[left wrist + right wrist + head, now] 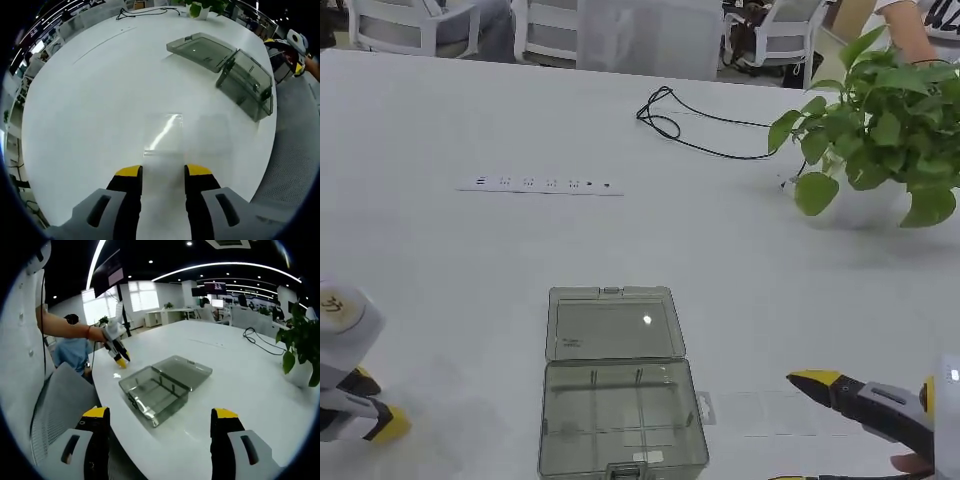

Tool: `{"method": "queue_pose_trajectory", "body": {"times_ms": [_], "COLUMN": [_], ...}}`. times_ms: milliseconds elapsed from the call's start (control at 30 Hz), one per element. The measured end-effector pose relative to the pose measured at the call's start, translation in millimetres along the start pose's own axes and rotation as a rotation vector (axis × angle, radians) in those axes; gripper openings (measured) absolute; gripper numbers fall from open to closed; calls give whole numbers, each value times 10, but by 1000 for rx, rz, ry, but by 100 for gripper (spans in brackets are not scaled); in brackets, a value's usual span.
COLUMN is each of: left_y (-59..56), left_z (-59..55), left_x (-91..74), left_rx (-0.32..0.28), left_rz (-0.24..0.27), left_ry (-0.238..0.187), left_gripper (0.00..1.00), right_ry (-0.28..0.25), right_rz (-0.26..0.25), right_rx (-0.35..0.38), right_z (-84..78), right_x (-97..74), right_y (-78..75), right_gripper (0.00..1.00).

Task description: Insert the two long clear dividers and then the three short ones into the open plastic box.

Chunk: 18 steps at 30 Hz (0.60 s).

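Big office room w/ long strip lights on the ceiling and white chairs point(415, 25) at the far side.

The table point(440, 260) is very wide, white, smooth and a bit shiny. A leafy green plant point(880, 130) sits at its far R corner, in a white pot.

The plastic box point(620, 425) is near the front edge, in the middle, btwn the two grippers. It is smoky grey see-through plastic, a rectangle w/ round corners. It is open. Its lid point(613, 325) lies flat on the table behind the tray part, joined by a hinge. Thin lines cross the inside of the tray; can't tell if they are walls or just slots.

The L gripper point(164, 172) is grey w/ yellow tips. Its jaws are apart and hold nothing. It is low over the table, well to the L of the box. The R gripper point(160, 414) looks the same. Its jaws are spread wide and hold nothing. It is to the R of the box, near the front edge.

A thin black cable point(700, 130) loops on the far part of the table. A flat white power strip point(542, 185) lies well behind the box.

A clear divider point(165, 131), thin, flat and glossy, lies on the table just ahead of the L jaws. More faint clear sheets point(765, 412) lie flat just R of the box.
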<state>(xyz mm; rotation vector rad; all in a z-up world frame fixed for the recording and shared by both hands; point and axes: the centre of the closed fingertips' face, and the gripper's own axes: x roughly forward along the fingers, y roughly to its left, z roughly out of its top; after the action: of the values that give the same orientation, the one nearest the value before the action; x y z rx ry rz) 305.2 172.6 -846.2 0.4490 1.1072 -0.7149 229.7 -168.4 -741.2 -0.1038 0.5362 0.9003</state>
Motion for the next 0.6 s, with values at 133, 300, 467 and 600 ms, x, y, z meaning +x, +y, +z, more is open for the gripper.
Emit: {"method": "queue_pose_trajectory", "body": {"times_ms": [133, 300, 467, 600], "left_y": [-1, 6, -23, -38], "left_z": [2, 24, 13, -1], "left_x": [-4, -19, -26, -41], "left_rx": [-6, -24, -53, -78], "left_rz": [1, 2, -9, -11], "left_ry": [-7, -30, -52, -70], "left_gripper": [32, 31, 31, 31], "right_ry": [4, 7, 13, 16], "right_rz": [1, 4, 9, 13], "right_rx": [-2, -6, -10, -12], "right_z": [-5, -1, 3, 7], "right_x": [5, 13, 21, 30], "right_y": [-5, 1, 16, 24], "right_gripper": [83, 83, 83, 83]}}
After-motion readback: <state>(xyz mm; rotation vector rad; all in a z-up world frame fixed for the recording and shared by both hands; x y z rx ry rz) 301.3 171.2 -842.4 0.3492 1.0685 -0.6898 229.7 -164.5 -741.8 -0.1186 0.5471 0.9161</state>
